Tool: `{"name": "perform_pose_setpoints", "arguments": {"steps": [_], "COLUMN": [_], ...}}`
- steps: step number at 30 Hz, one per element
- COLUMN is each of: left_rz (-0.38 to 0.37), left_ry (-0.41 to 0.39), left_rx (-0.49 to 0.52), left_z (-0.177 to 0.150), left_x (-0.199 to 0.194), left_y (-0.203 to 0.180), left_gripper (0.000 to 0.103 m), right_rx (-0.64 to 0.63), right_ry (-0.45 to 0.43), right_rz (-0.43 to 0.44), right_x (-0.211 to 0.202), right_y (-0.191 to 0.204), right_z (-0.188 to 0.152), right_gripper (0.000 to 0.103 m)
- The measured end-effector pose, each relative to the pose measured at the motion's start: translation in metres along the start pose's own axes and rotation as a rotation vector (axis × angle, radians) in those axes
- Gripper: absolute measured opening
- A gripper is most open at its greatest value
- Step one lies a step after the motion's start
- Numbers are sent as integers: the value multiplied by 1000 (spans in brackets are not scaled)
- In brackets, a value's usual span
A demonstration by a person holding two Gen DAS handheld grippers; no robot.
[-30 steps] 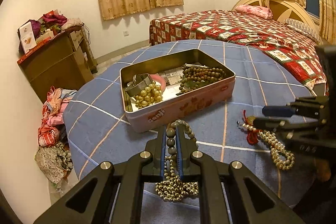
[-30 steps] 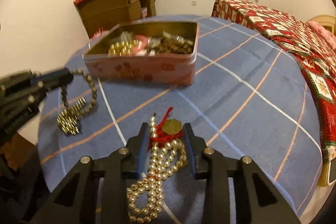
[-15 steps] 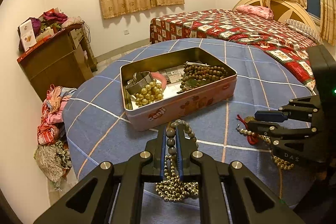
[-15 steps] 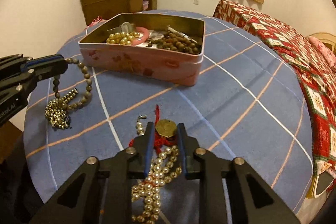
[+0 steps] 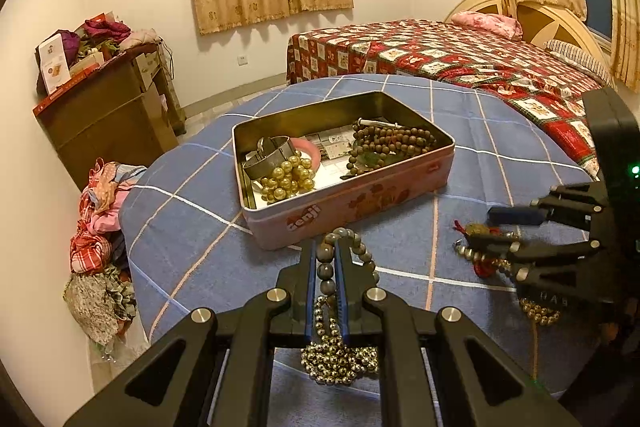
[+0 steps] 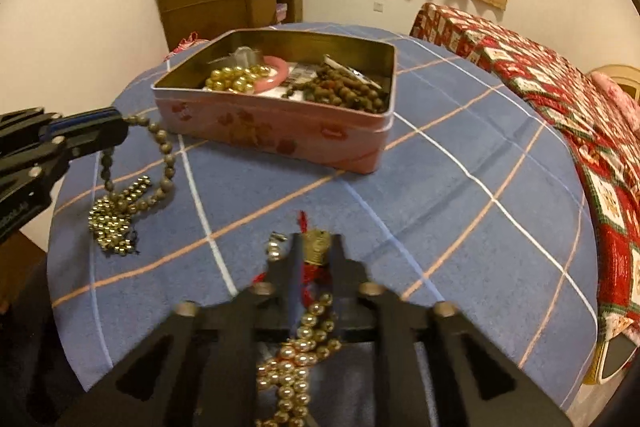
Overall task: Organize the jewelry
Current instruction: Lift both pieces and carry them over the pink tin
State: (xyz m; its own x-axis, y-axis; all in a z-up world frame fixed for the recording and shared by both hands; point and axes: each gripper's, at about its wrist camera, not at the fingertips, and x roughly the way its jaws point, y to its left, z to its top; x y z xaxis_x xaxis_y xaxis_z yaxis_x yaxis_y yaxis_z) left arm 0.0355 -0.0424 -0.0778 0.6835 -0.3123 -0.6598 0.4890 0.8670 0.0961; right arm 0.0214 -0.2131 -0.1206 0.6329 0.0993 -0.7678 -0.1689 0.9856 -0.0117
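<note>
A pink tin box sits open on the blue checked table and holds gold beads, a pink bangle and brown wooden beads. My left gripper is shut on a grey bead bracelet, whose small gold beads trail on the cloth. My right gripper is shut on a gold pearl necklace with a red cord and a gold coin charm, just right of the box's near corner.
The round table has a blue checked cloth. A bed with a red patchwork quilt lies behind and right. A brown cabinet stands at the left wall, with a heap of clothes on the floor beside the table.
My right gripper has closed on the pearl necklace at the red cord and coin charm. My left gripper still holds the grey bracelet in about the same spot.
</note>
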Motion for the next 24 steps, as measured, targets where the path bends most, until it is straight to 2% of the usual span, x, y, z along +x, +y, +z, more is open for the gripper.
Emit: {"name": "perform_pose_setpoints", "arguments": {"steps": [4,5,7,8,16,24], "left_rz": [-4,-4,-4,-3,0,8], "left_ry": [3,4,2,0,-16,-64], "left_rx": [-3,-3,-4,-5,-20,-10], "left_z": [-1,-1,-1,-1,3,19], "left_x": [1,1,0,0,-5,-21], "left_y": [0,0,0,0,6,10], "left_gripper": [8,8,8,8,8,8], "right_rx": [-34,-44,-46,-47,-37,-29], "right_ry": [18,21,27,29,-24,-138], "right_rz": [-10,-14,2,17,29,33], "right_x": [4,5,5,5,-12,-49], "right_y": [3,4,5,7,7,7], "right_z": [1,2,2,3,2,24], "right_gripper": [45,42,26,25,25,25]}}
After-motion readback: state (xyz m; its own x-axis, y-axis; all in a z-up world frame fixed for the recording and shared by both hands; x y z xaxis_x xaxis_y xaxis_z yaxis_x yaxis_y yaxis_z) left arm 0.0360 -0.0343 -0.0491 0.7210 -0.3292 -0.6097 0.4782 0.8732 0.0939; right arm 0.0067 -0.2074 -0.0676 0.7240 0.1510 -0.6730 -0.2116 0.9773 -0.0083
